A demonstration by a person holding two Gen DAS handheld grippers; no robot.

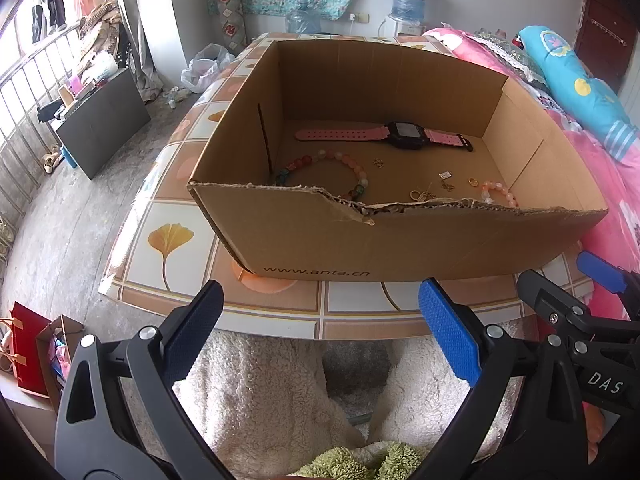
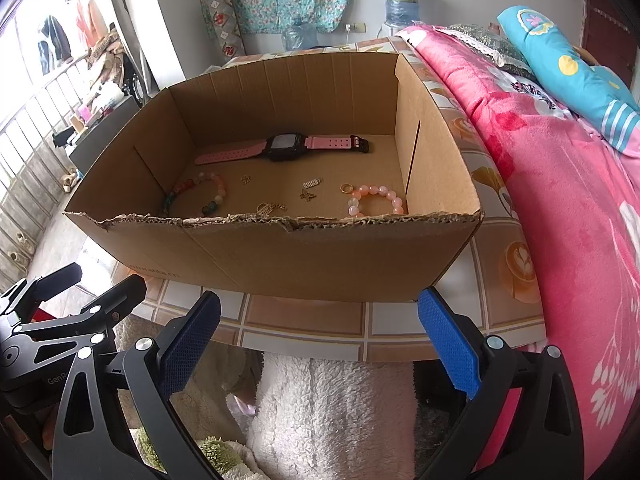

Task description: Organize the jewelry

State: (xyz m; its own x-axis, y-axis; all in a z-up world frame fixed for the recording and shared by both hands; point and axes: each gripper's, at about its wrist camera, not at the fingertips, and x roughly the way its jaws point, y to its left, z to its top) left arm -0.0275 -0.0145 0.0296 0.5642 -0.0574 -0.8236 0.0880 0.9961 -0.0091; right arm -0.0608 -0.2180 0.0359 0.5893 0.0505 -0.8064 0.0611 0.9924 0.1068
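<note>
both grippers, left (image 1: 320,328) and right (image 2: 320,336), hover with jaws wide apart and empty, short of the box (image 2: 320,256) on the bench (image 2: 304,320). one watch (image 2: 282,147) lies flat along the box's far wall, long axis left to right, buckle end to the right. two bracelets (image 2: 196,196) (image 2: 374,200) and small charms (image 2: 307,195) sit nearer.

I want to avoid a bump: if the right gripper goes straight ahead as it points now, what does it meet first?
Most likely the near wall of the brown cardboard box, below its torn rim, rather than the jewelry inside. The right gripper is open and held low, before the tiled tabletop; depth is uncertain.
</note>
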